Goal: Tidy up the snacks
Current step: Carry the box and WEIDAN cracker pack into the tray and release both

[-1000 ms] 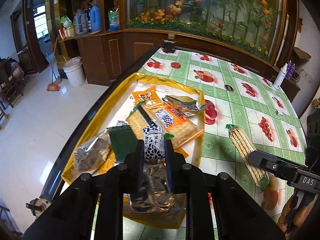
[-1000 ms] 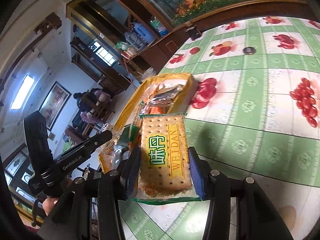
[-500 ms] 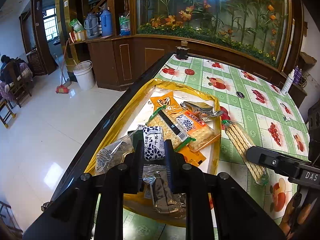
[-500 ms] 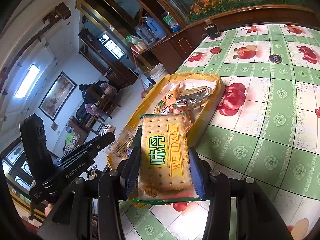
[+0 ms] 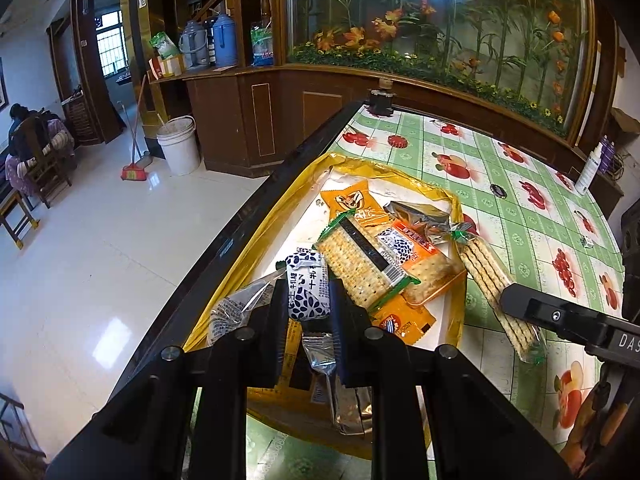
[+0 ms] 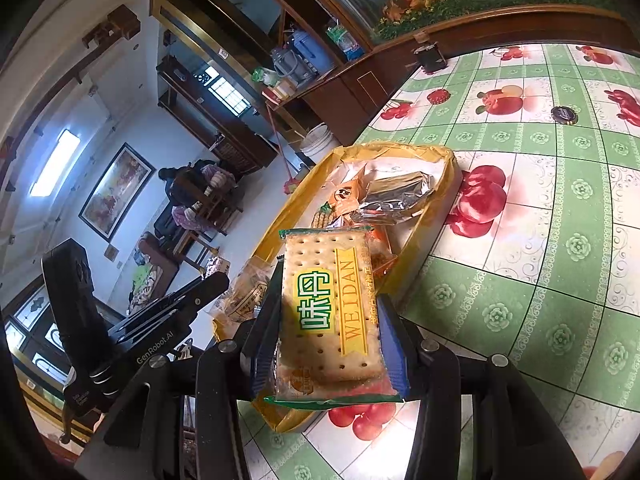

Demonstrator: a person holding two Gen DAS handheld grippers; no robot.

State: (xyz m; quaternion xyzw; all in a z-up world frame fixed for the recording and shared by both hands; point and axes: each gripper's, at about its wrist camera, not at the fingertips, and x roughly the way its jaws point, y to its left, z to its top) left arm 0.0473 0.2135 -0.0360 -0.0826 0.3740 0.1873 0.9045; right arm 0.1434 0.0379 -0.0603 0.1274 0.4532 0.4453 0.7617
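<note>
A yellow tray [image 5: 360, 164] on the fruit-print tablecloth holds several snack packs: cracker packs [image 5: 360, 264], an orange packet [image 5: 352, 200] and a silver wrapper [image 5: 420, 216]. My left gripper [image 5: 306, 300] is shut on a small white-and-navy packet [image 5: 306, 284], held above the tray's near left part. My right gripper [image 6: 328, 320] is shut on a WEIDAN cracker pack [image 6: 332, 304], gripped by its long sides. In the left wrist view that cracker pack [image 5: 488, 272] hangs edge-on at the tray's right rim. The left gripper [image 6: 200, 292] shows at the left of the tray [image 6: 448, 172].
The table's dark edge [image 5: 240, 232] runs along the tray's left side, with floor and a white bucket [image 5: 178, 144] beyond. A dark bottle cap [image 6: 564, 114] lies on the cloth past the tray. A white bottle [image 5: 588, 172] stands at the far right.
The right gripper has brought the cracker pack sideways up to the tray's right rim. The left gripper has shifted a little over the tray with its packet. Both grips are unchanged.
</note>
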